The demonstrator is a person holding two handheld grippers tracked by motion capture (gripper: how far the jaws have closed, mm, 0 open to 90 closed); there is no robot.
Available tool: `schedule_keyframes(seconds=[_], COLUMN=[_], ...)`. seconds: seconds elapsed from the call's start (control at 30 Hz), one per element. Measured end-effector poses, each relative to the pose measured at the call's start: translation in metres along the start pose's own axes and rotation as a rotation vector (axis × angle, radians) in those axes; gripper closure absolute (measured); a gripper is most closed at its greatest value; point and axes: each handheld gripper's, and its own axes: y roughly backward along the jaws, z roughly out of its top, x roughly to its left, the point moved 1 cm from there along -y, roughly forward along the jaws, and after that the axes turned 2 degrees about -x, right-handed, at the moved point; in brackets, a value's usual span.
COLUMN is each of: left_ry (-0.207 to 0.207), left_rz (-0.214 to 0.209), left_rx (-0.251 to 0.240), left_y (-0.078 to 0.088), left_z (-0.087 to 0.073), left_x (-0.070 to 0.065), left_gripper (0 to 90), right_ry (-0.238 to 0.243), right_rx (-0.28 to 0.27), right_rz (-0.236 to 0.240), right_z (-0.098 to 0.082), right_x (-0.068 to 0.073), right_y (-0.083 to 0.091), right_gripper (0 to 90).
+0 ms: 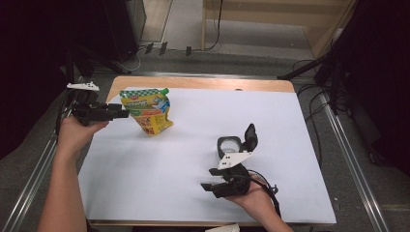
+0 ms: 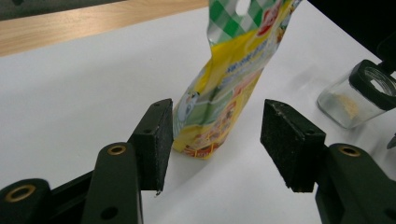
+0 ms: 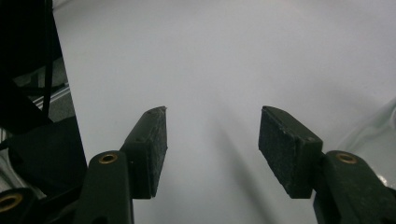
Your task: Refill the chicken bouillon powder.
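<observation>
A: Start nearest you. Your right tongs (image 1: 212, 186) sit low on the near right of the white sheet (image 1: 145, 183), jaws standing apart with nothing between them, just bare sheet ahead in the right gripper view.

B: And the jar?

A: The small glass jar (image 1: 228, 145) stands just beyond those tongs, its black flip lid (image 1: 250, 137) swung open and upright. A little pale powder lies at the bottom, as the left gripper view shows.

B: So how far along are you?

A: Early, I'd judge. The jar is already open, but the pouch (image 1: 147, 110) looks untouched: it stands on the far left of the table (image 1: 203, 83), leaning a bit, green checked top up. Your left tongs (image 1: 123, 113) hover at its left side, jaws wide, the pouch just ahead of the gap and not gripped. Left to do, by my reading: close on the pouch, bring it to the jar and pour.

B: What can't you make out?

A: Whether the pouch is torn open; its top edge is cut off in the left gripper view and too small from above. The print is unreadable, and I can't tell whether the left pad (image 2: 154, 140) grazes the pouch.
</observation>
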Motion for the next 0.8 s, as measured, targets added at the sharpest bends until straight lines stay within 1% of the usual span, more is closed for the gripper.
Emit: schedule_keyframes(seconds=[0.07, 0.17, 0.2, 0.23, 0.27, 0.3, 0.33, 0.37, 0.4, 0.5, 0.57, 0.6, 0.63, 0.67, 0.7, 0.77, 0.8], left_ry=[0.001, -0.009, -0.011, -0.014, -0.024, -0.029, -0.031, -0.038, -0.046, -0.059, -0.046, -0.037, -0.037, -0.044, -0.048, -0.067, -0.074], left_rz=[-0.001, -0.006, -0.007, -0.007, -0.006, -0.005, -0.005, -0.006, -0.003, 0.009, 0.004, -0.002, -0.002, -0.004, -0.015, -0.021, -0.023], left_rx=[-0.002, -0.018, -0.013, -0.007, -0.001, 0.0, 0.0, 0.0, 0.001, 0.013, -0.001, -0.013, -0.013, -0.012, -0.013, -0.012, -0.013], left_y=[-0.001, -0.005, -0.008, -0.012, -0.015, -0.019, -0.022, -0.025, -0.028, -0.035, -0.036, -0.035, -0.035, -0.035, -0.036, -0.037, -0.038], left_z=[0.002, 0.007, 0.009, 0.01, 0.012, 0.013, 0.015, 0.016, 0.017, 0.018, 0.019, 0.02, 0.02, 0.019, 0.019, 0.018, 0.018], left_x=[0.0, -0.001, -0.002, -0.003, -0.005, -0.007, -0.009, -0.01, -0.012, -0.015, -0.016, -0.017, -0.017, -0.017, -0.018, -0.021, -0.023], left_gripper=[44.5, 44.6, 45.1, 45.1, 45.4, 46.1, 46.6, 47.8, 49.8, 53.8, 57.7, 63.8, 65.1, 65.1, 67.5, 75.1, 76.3], right_ry=[0.003, 0.009, 0.012, 0.012, 0.012, 0.01, -0.003, -0.009, -0.02, -0.005, 0.003, 0.008, 0.008, 0.009, 0.008, 0.017, 0.02], right_rx=[-0.003, -0.005, -0.003, -0.003, -0.004, -0.009, -0.013, -0.022, -0.023, -0.019, -0.024, -0.023, -0.023, -0.023, -0.018, -0.008, -0.007], right_rz=[0.001, 0.001, 0.0, 0.0, 0.0, 0.003, 0.011, 0.025, 0.036, 0.026, 0.02, 0.015, 0.015, 0.014, 0.015, 0.011, 0.009], right_z=[0.001, 0.005, 0.009, 0.009, 0.011, 0.013, 0.015, 0.017, 0.02, 0.029, 0.034, 0.037, 0.037, 0.037, 0.037, 0.036, 0.035], right_x=[0.0, 0.0, 0.0, 0.0, 0.0, -0.001, -0.001, -0.002, -0.003, -0.003, -0.003, -0.004, -0.004, -0.004, -0.004, -0.004, -0.004], right_y=[0.0, -0.001, -0.003, -0.003, -0.004, -0.005, -0.007, -0.009, -0.01, -0.016, -0.021, -0.026, -0.026, -0.03, -0.032, -0.037, -0.038], right_gripper=[43.4, 43.3, 43.3, 43.3, 43.3, 43.3, 43.3, 43.3, 43.3, 43.3, 43.5, 43.7, 43.7, 43.9, 44.1, 44.5, 44.6])
